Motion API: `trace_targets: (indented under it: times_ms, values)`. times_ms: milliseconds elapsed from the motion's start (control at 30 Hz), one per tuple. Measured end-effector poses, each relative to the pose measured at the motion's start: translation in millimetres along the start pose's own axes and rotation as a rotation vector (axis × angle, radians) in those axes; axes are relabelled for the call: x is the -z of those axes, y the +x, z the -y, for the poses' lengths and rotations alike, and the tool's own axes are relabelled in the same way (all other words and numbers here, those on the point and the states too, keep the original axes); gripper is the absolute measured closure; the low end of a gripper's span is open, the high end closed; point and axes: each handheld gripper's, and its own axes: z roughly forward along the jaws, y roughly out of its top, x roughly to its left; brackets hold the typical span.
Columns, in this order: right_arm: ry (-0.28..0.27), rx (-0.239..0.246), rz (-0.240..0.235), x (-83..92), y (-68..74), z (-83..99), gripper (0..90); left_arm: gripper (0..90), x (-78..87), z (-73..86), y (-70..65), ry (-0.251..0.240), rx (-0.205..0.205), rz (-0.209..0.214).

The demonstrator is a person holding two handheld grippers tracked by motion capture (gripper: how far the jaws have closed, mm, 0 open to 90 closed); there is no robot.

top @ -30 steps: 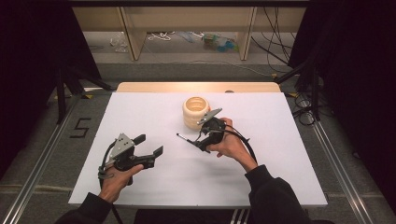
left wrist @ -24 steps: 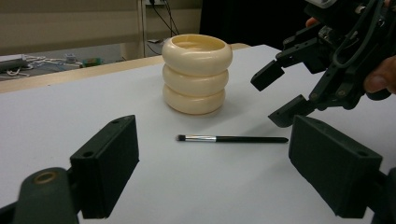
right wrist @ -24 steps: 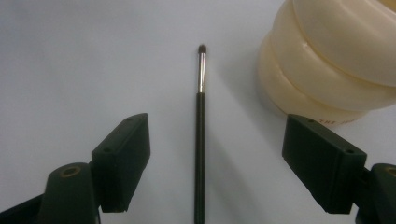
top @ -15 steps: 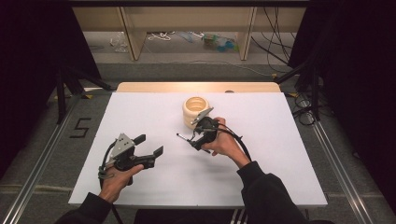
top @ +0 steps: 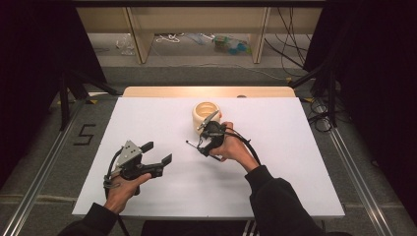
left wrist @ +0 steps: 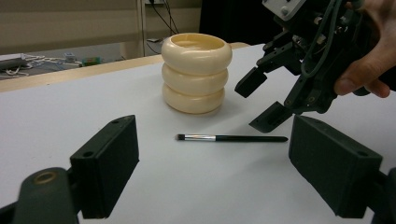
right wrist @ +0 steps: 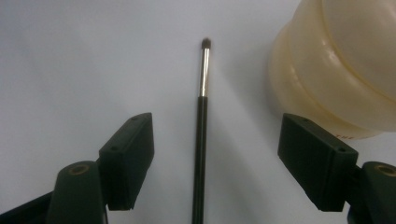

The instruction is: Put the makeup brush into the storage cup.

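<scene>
A thin black makeup brush [right wrist: 201, 130] with a silver ferrule lies flat on the white table [top: 295, 162], next to a cream ribbed cup [top: 204, 112]. My right gripper [right wrist: 222, 161] hangs over the brush handle [left wrist: 233, 138], tilted down. Its jaws have just been closing a little, and they stand open on either side of the handle without touching it. In the left gripper view the right gripper [left wrist: 260, 99] hovers just above the brush, beside the cup [left wrist: 196, 72]. My left gripper [top: 157, 152] rests open at the table's left with nothing in it, facing the brush [top: 193, 144].
A wooden strip [top: 206, 91] runs along the table's far edge. Beyond it are shelf legs [top: 140, 34] and loose cables on the floor. Metal rails [top: 44, 172] flank the table on both sides.
My right gripper has shifted left and slightly down, from beside the cup to above the brush handle. The left gripper has stayed where it was.
</scene>
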Motion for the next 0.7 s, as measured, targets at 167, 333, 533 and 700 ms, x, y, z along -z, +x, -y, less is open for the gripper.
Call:
trace_targets:
  times_ms: [167,333,533,700]
  values:
    - [0.022,-0.004,-0.002,-5.0,-0.2,-1.9,29.0,15.8,0.1,0.0,0.0,0.000,0.001,0.001]
    - [0.049,0.005,-0.019,-9.2,1.3,-6.2,31.6,15.8,0.1,0.0,-0.3,0.001,0.002,0.001]
    - [0.075,-0.002,-0.031,-13.5,-0.8,-9.2,34.7,15.8,0.3,-0.1,0.0,0.000,0.001,0.000]
    - [0.085,-0.010,-0.042,-15.8,-2.1,-10.6,37.4,15.8,0.1,-0.1,0.1,0.000,0.002,0.000]
